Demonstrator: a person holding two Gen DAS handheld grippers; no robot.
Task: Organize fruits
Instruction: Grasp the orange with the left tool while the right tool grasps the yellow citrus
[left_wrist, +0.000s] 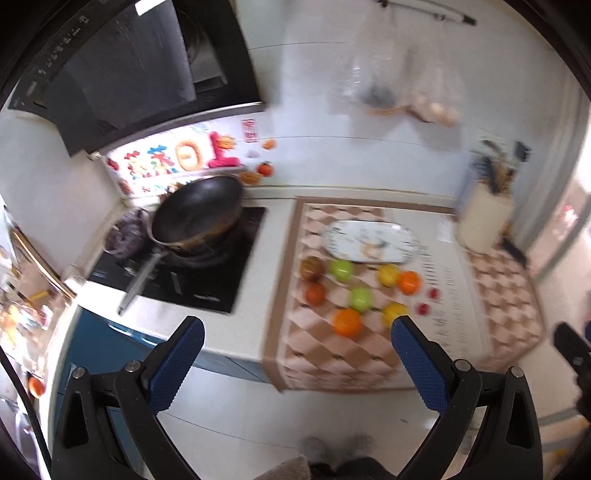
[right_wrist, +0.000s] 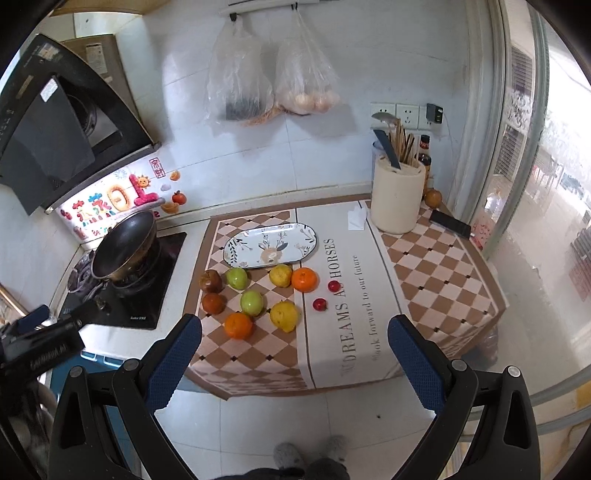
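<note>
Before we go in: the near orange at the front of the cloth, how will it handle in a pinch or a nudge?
The near orange looks round, so a nudge would likely roll it, perhaps into the green fruit close behind. Its glossy skin suggests it may slip between the pads unless gripped across its widest part. It seems firm rather than fragile. Both the left tool and right tool are open and well back.

Left claw (left_wrist: 297, 332) open; fruits (left_wrist: 347, 321) below plate (left_wrist: 369, 242).

Daylight floods the kitchen from the window (right_wrist: 535, 155) at right, washing its glass into glare; the right wrist view is sharp, the left wrist view smeared, probably by motion; fisheye bending curves the edges, and dark vignette fills every corner.
</note>
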